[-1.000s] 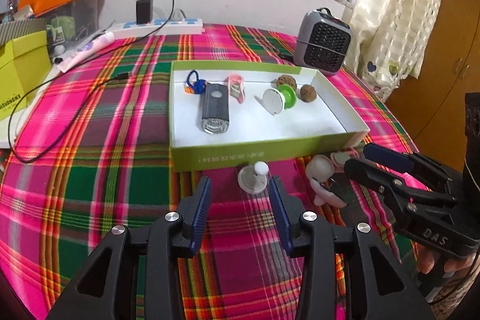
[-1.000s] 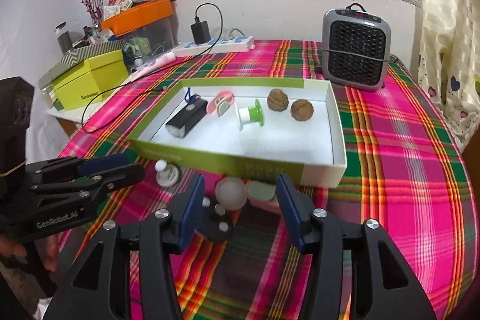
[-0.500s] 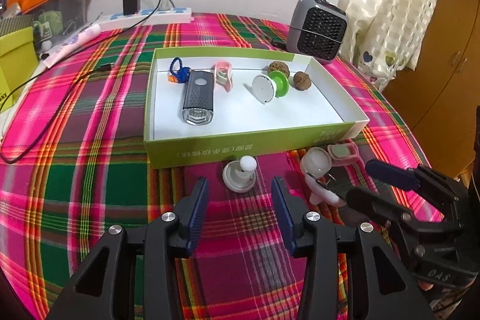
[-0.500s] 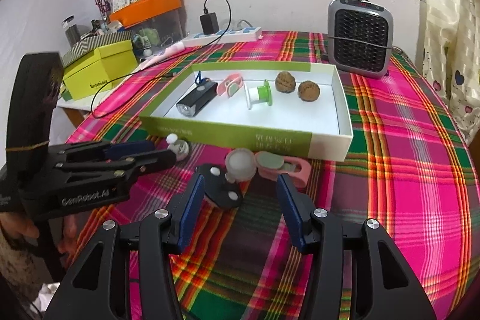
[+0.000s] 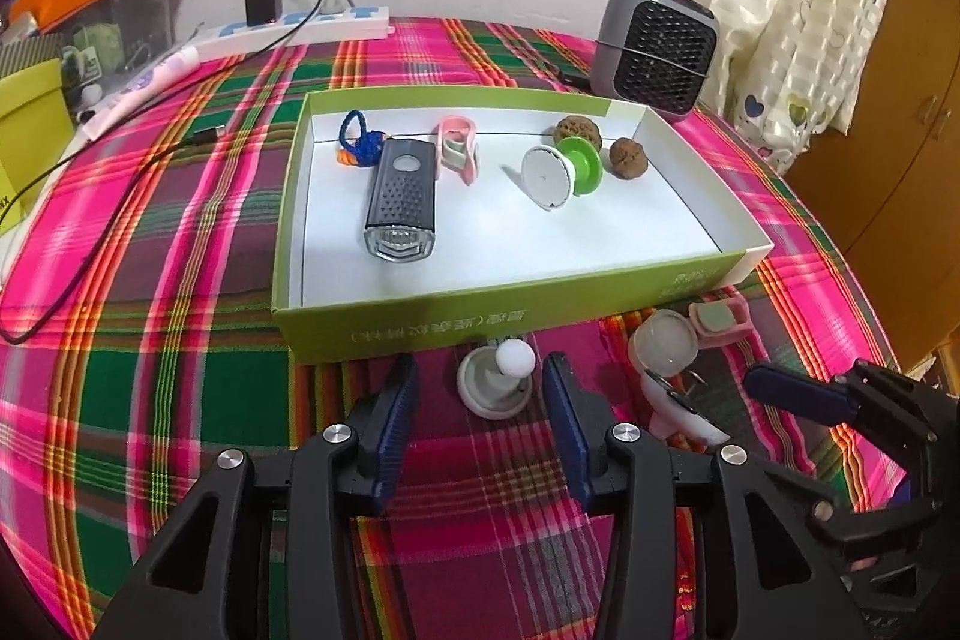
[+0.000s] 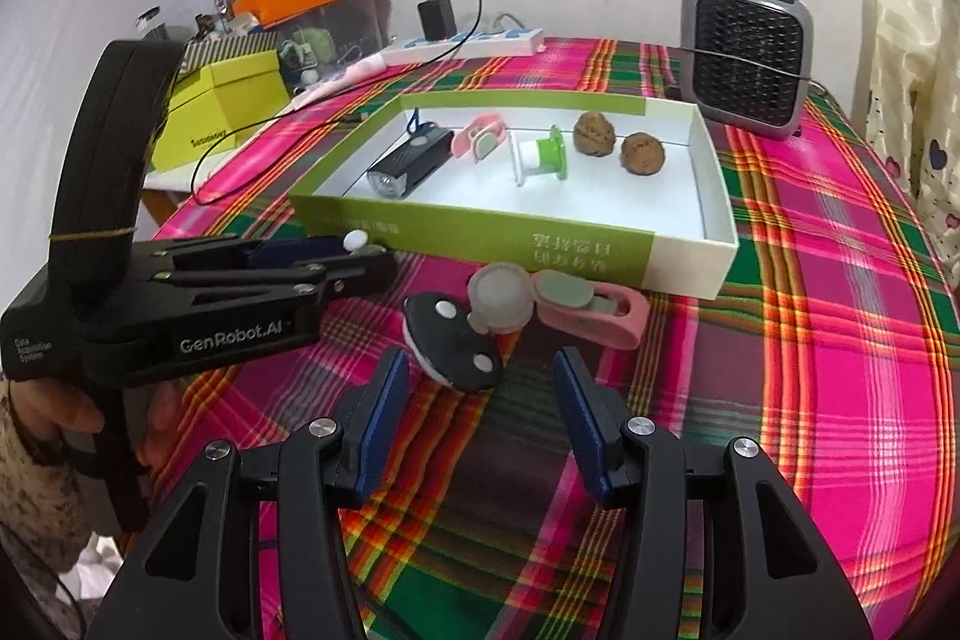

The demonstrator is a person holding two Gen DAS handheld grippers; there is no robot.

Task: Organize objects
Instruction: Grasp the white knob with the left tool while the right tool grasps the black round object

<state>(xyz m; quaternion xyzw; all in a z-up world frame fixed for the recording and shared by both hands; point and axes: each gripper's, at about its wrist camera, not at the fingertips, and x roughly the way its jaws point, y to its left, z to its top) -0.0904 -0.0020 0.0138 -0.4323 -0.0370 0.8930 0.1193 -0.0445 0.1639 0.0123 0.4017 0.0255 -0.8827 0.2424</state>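
Here we are holding the left gripper (image 5: 480,403) with its blue-padded fingers (image 5: 393,418) spread wide around a small white knob on a round base (image 5: 495,382), which is sitting on the plaid cloth (image 5: 150,328) between them, touching neither pad. We are keeping the right gripper (image 6: 477,400) open wide too, gripping nothing, its fingertips just short of a black-and-white disc (image 6: 456,349). Beside that disc, a clear round cap (image 6: 501,301) and a pink holder (image 6: 594,310) are lying close together, just in front of the green box (image 6: 480,235). Inside the box, a black bike light (image 5: 401,199), a blue cord loop (image 5: 359,139), a pink clip (image 5: 457,148), a green-and-white spool (image 5: 561,169) and two walnuts (image 5: 629,157) are resting on the white floor. Beyond the box, a small grey heater (image 5: 657,46) is standing upright.
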